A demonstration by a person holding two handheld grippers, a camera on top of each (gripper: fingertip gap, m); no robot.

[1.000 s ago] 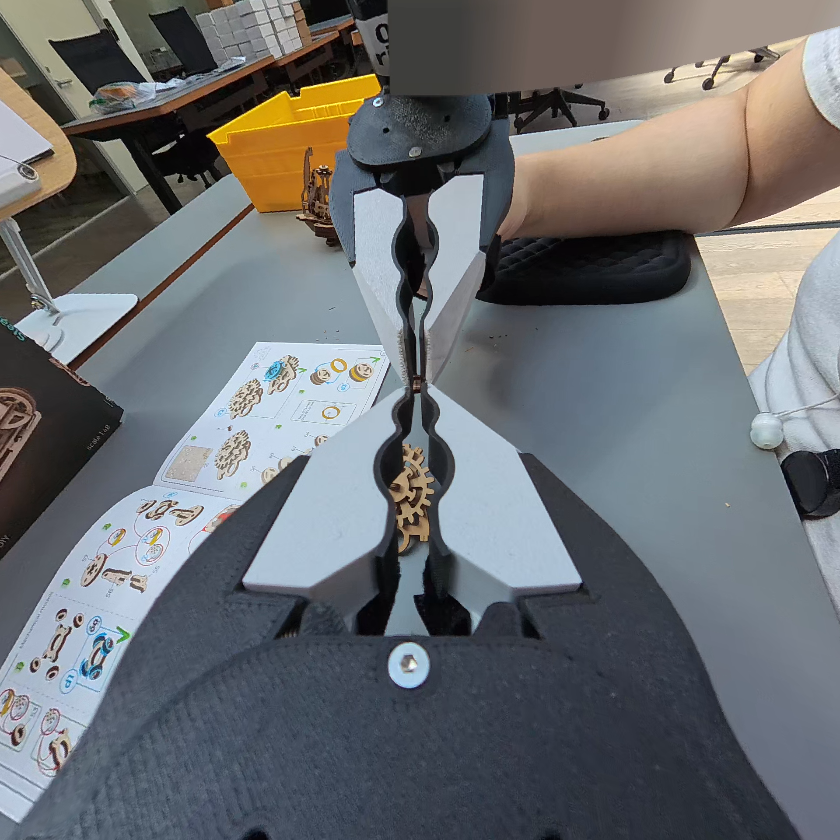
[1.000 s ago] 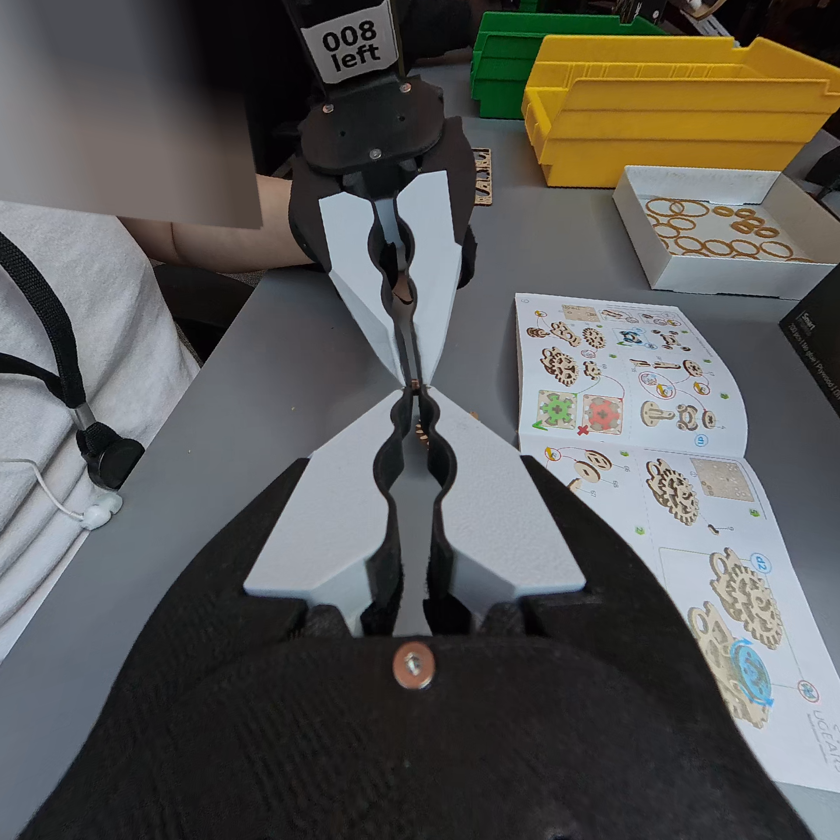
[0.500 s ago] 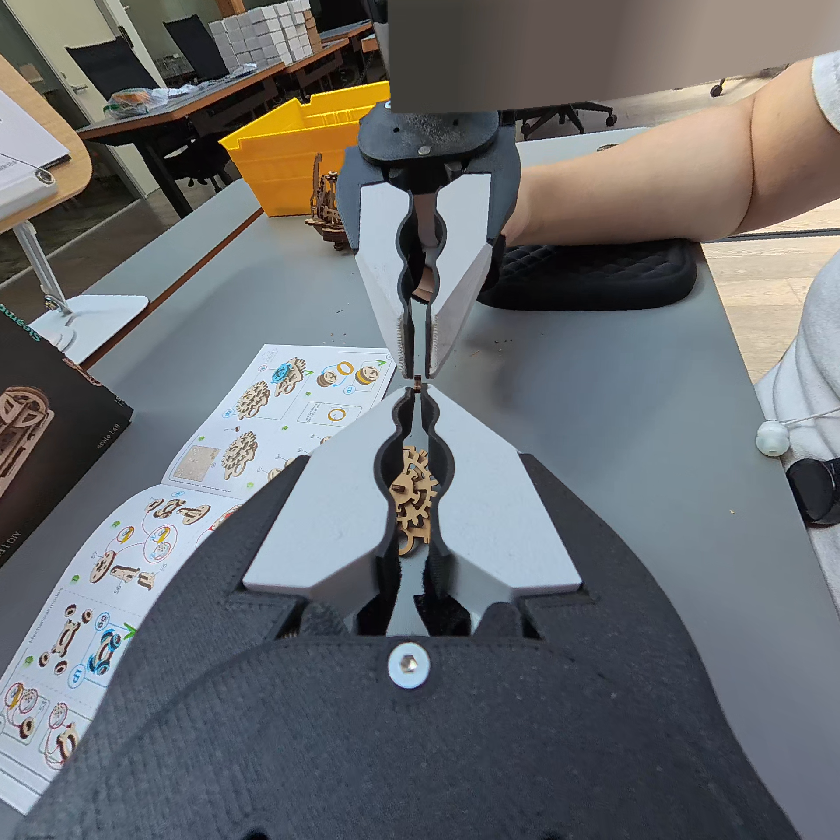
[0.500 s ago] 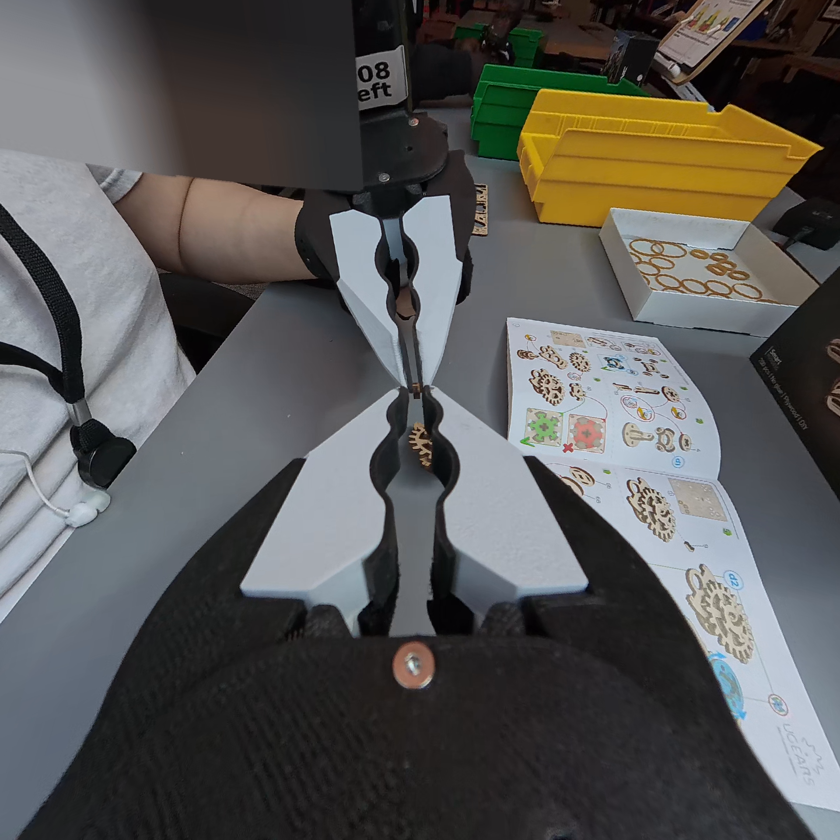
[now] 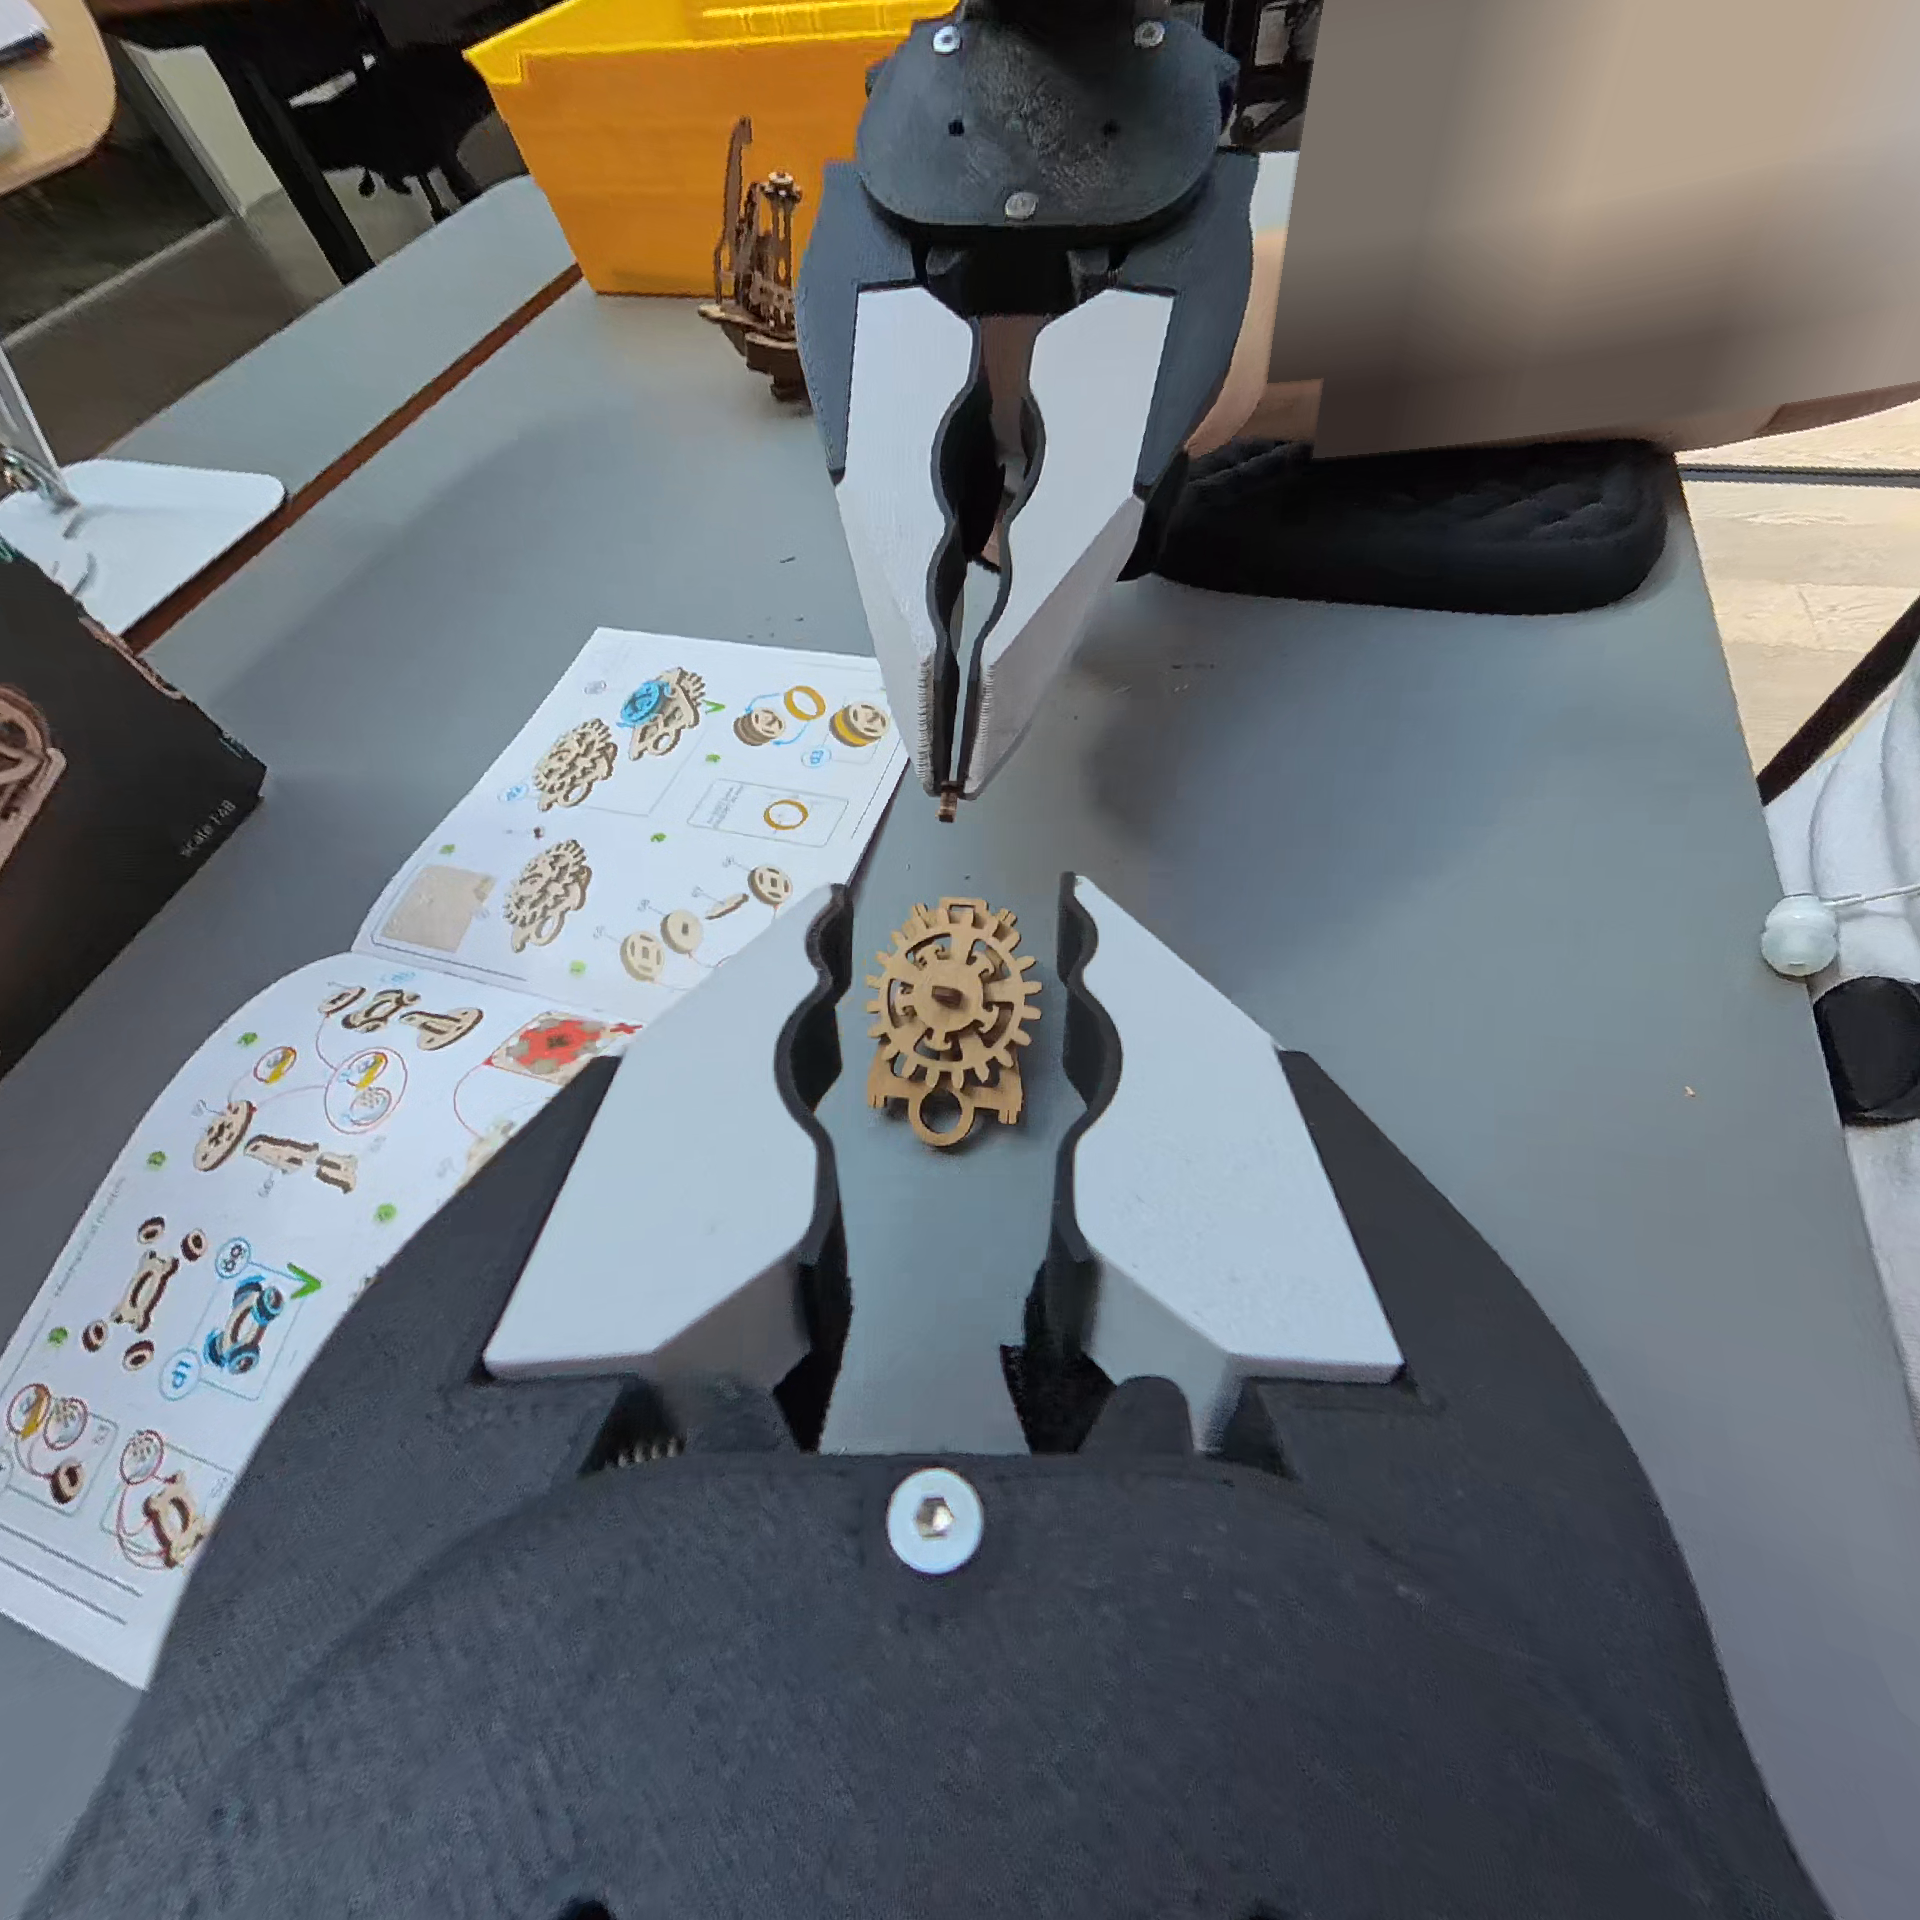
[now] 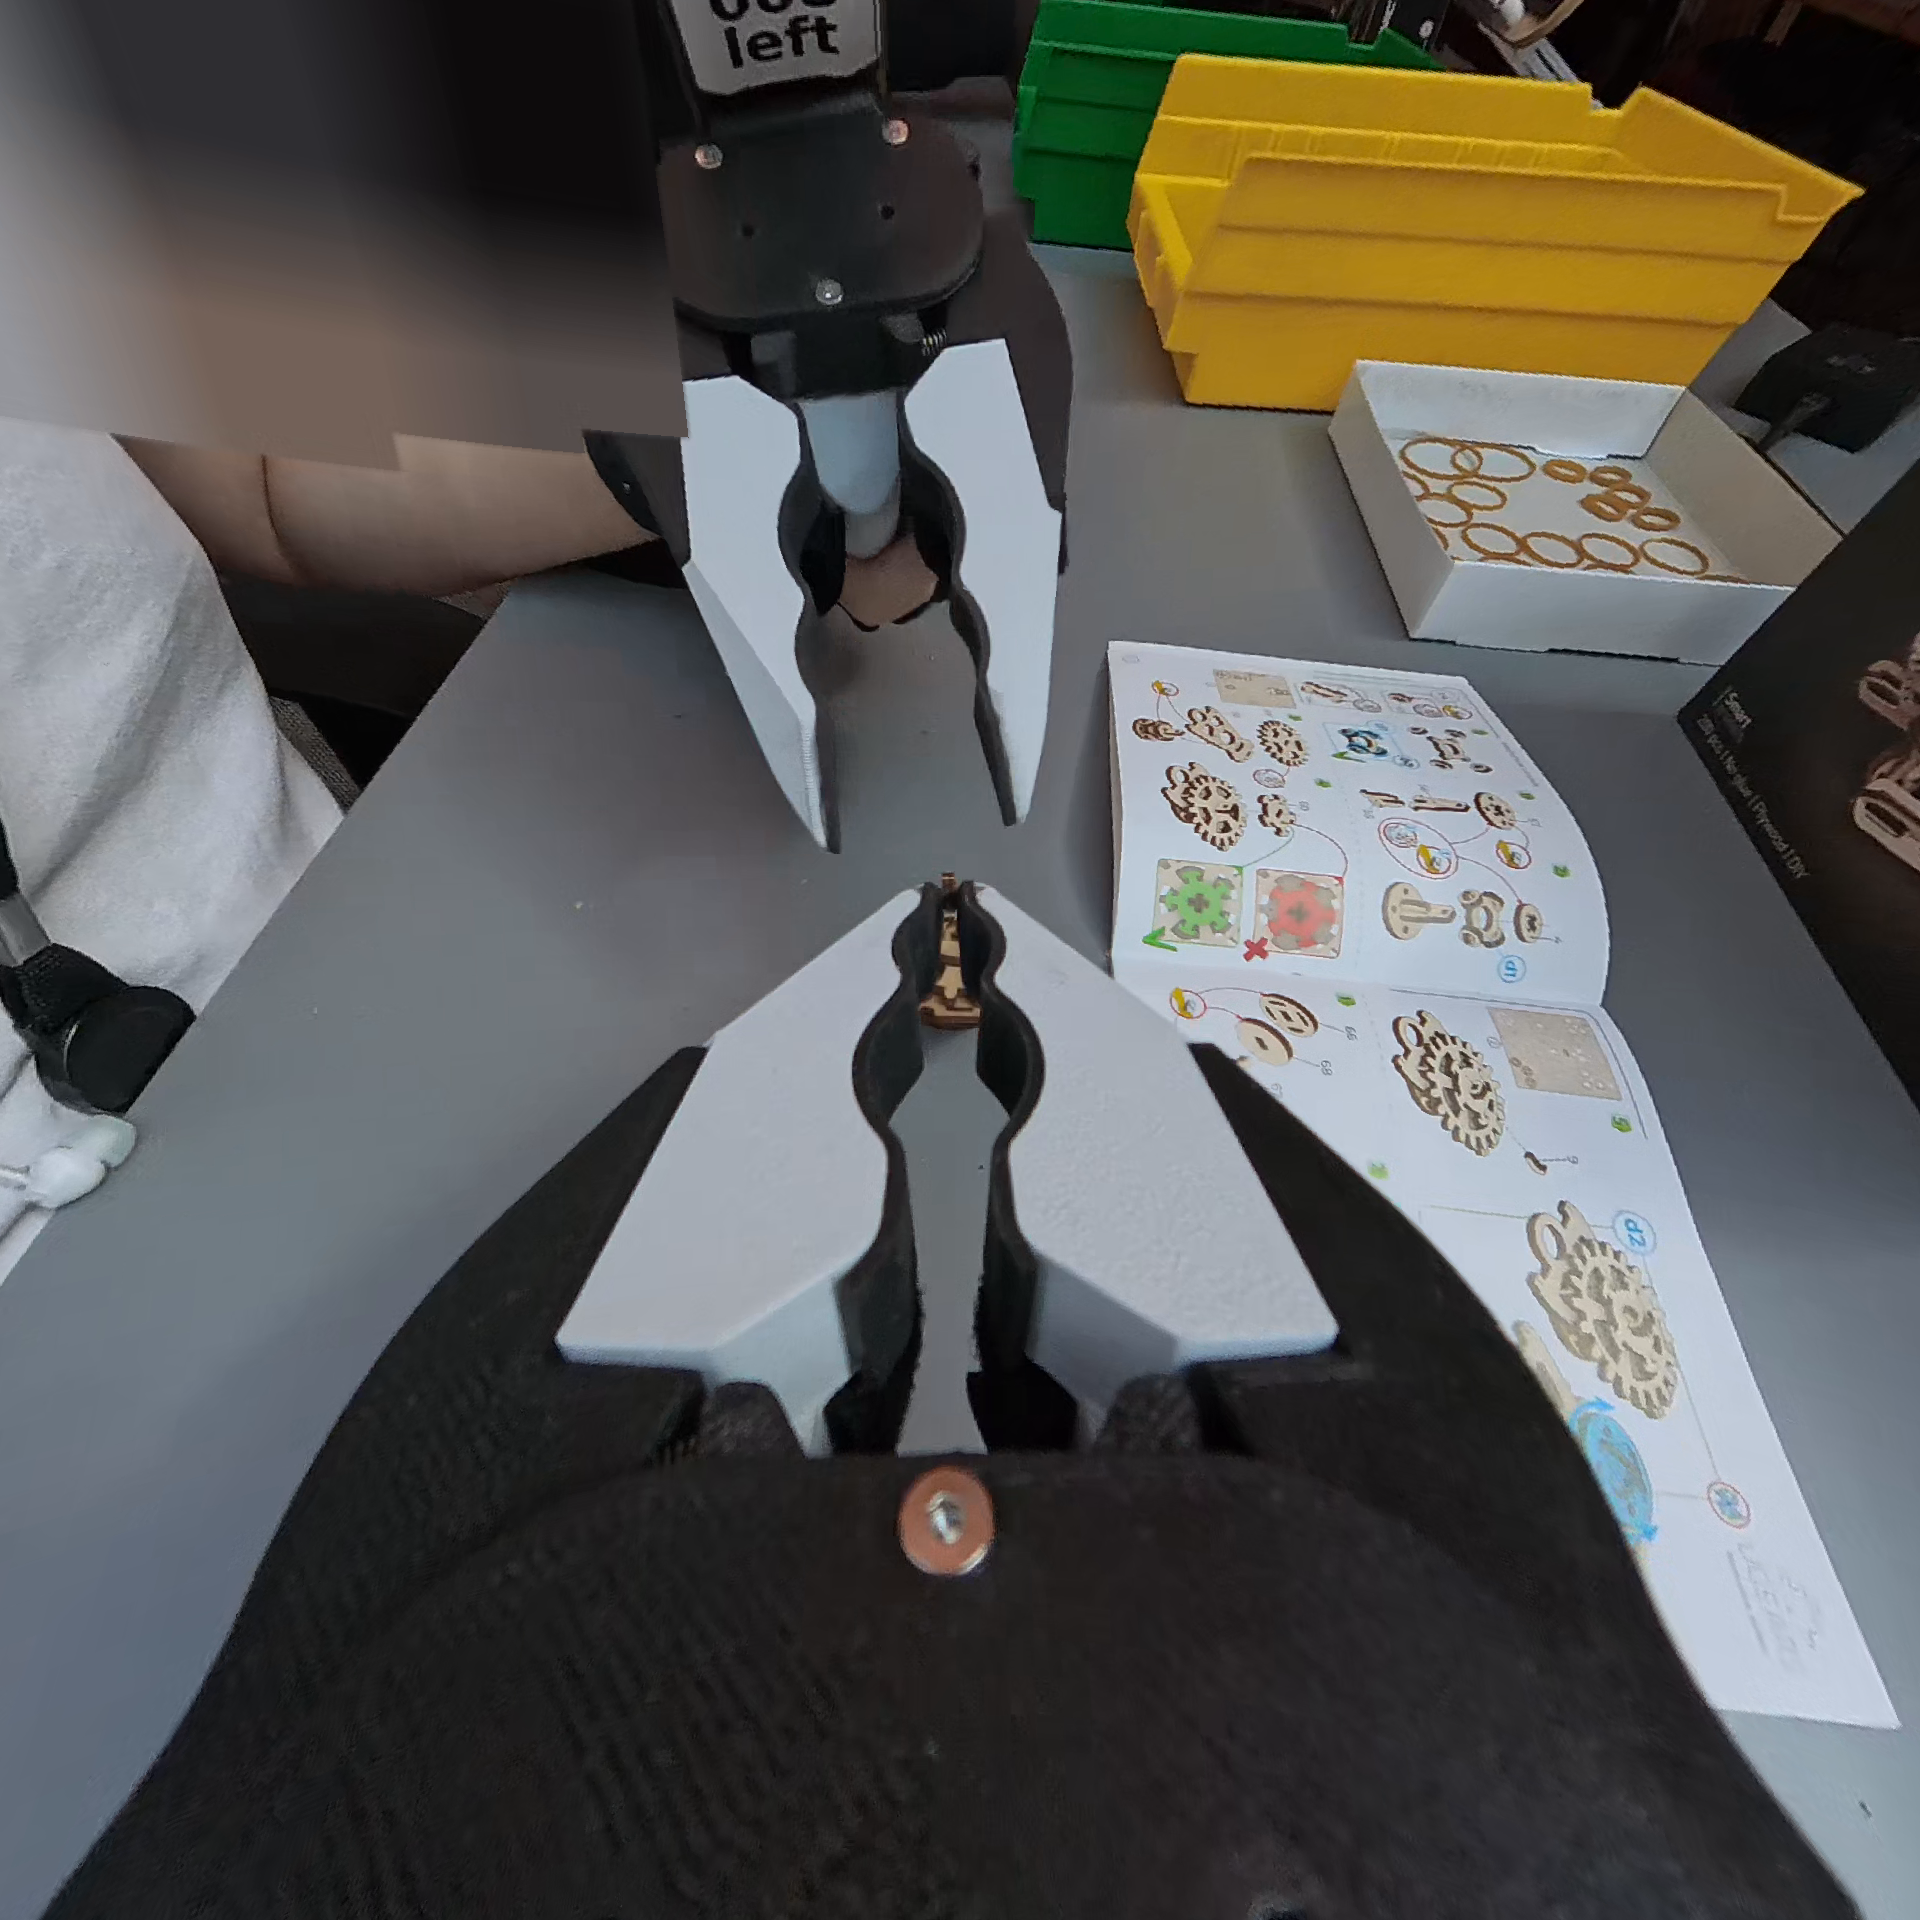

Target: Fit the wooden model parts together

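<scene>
A wooden gear assembly (image 5: 951, 1023) lies flat on the grey table (image 5: 1351, 883), between the spread fingers of my left gripper (image 5: 951, 891), which is open and empty. My right gripper (image 5: 948, 774) faces it from the far side, raised above the table, and is shut on a small dark wooden pin (image 5: 945, 808) that sticks out of its tips just beyond the gear. In the right wrist view my right gripper (image 6: 948, 896) pinches the pin (image 6: 948, 885). The gear (image 6: 948, 987) shows through the gap behind its tips. The left gripper (image 6: 917, 826) stands open opposite.
An open instruction booklet (image 5: 582, 935) (image 6: 1403, 987) lies beside the grippers. Behind it are yellow bins (image 6: 1455, 239), a green bin (image 6: 1091, 125), a white tray of wooden rings (image 6: 1558, 520), a black box (image 5: 83, 779), a built wooden model (image 5: 758, 260) and a black wrist pad (image 5: 1403, 530).
My left gripper has opened and let go of the pin. My right gripper stays shut on it. The two grippers have drawn slightly apart, and the gear now shows in full on the table.
</scene>
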